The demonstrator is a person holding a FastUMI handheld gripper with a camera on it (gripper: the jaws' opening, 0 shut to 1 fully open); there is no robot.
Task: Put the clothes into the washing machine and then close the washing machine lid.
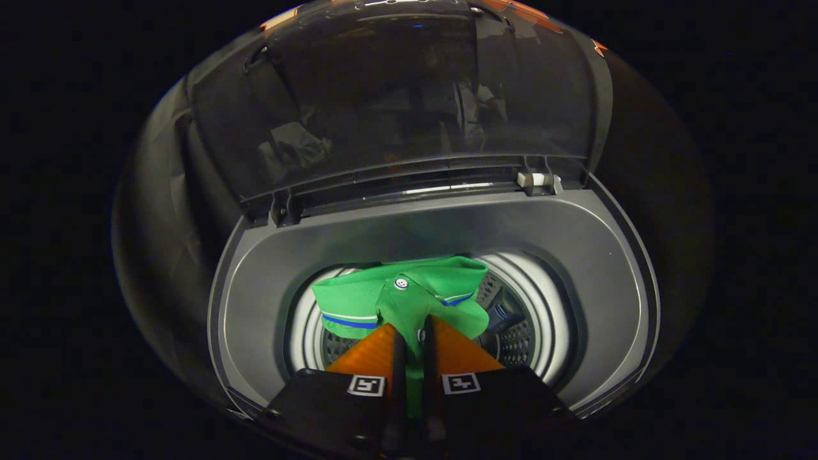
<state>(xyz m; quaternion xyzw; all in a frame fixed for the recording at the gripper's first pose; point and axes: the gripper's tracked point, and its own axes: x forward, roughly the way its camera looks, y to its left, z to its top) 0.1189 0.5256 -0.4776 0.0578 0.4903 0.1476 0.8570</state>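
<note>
Green fabric — a polo-style shirt (409, 300) with a white button and blue-and-white trim on collar and sleeve — is pinched between the two orange fingers (377, 351) of the gripper (414, 332); the fingers stand close together, only a narrow band of green cloth showing in the gap, and both press on it. Black finger bases bearing square black-and-white markers sit nearest the camera.

Position of the shirt: it hangs just ahead of the fingertips, over the round mouth of the drum (524, 332); the collar and one sleeve spread to the left and far side of the fingers, and the cloth covers the left and centre of the opening. To the right of the shirt the perforated metal wall of the drum and its white ribbed rim remain in sight.

Washing machine (575, 255): a top-loading unit with a grey plastic surround sloping down to the drum; the surround wraps the opening on the left, far and right sides.

Lid (396, 96): dark, translucent, raised and standing up at the far side of the opening; its hinge line runs along the far edge of the surround, with a small white latch piece (535, 180) at the right end; reflections of crumpled dark cloth show in the lid surface.
</note>
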